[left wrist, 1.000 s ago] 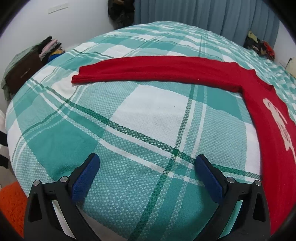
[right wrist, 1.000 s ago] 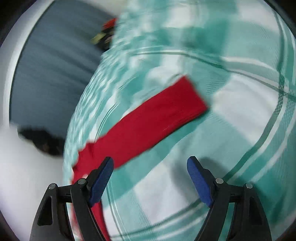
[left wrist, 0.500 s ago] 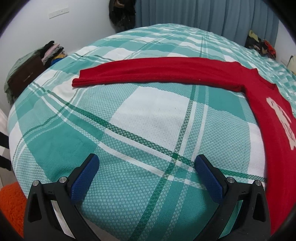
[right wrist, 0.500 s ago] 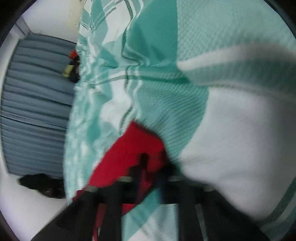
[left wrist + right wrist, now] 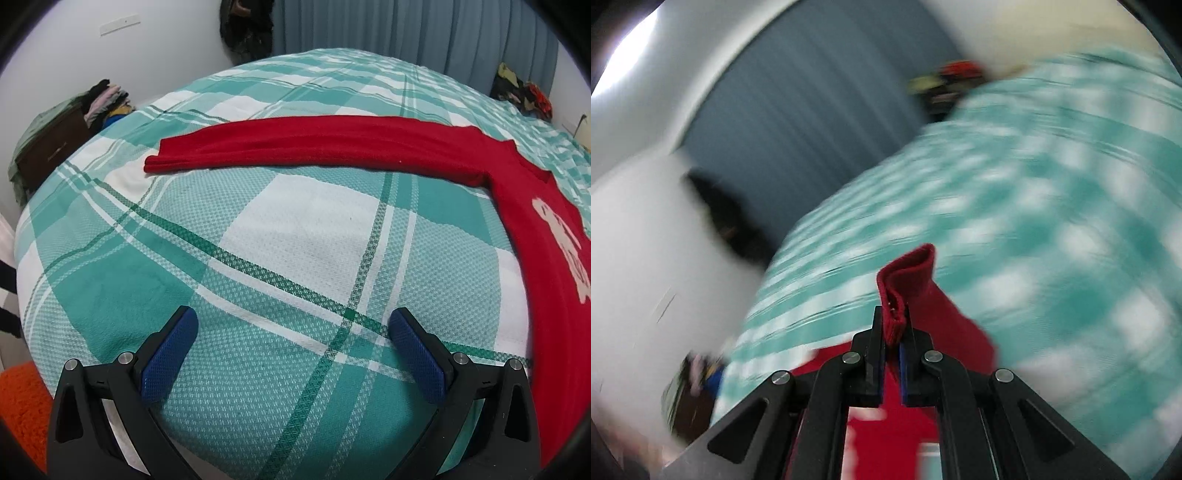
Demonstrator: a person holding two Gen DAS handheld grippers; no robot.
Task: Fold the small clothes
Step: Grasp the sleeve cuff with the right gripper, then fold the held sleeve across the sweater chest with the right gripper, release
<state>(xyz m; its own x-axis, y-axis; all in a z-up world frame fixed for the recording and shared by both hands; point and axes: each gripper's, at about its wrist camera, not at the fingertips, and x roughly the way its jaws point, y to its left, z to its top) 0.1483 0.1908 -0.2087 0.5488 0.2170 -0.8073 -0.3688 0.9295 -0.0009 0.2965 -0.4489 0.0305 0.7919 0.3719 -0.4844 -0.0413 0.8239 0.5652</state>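
A small red sweater (image 5: pixel 535 229) with a white print lies on the green plaid bed. One sleeve (image 5: pixel 295 147) stretches flat across the bed to the left. My left gripper (image 5: pixel 293 343) is open and empty, low over the bed's near edge, well short of that sleeve. My right gripper (image 5: pixel 893 332) is shut on the cuff of the other red sleeve (image 5: pixel 908 280) and holds it lifted above the bed; that view is motion-blurred.
The plaid bedspread (image 5: pixel 295 251) covers the bed. A pile of clothes on a dark cabinet (image 5: pixel 66 125) stands at the left wall. Blue curtains (image 5: pixel 406 33) hang behind. More clothes (image 5: pixel 524 88) lie at the far right corner. An orange rug (image 5: pixel 22 398) lies at lower left.
My right gripper went down onto the sleeve cuff, shut on it and lifted it off the bed. My left gripper stayed open and barely moved.
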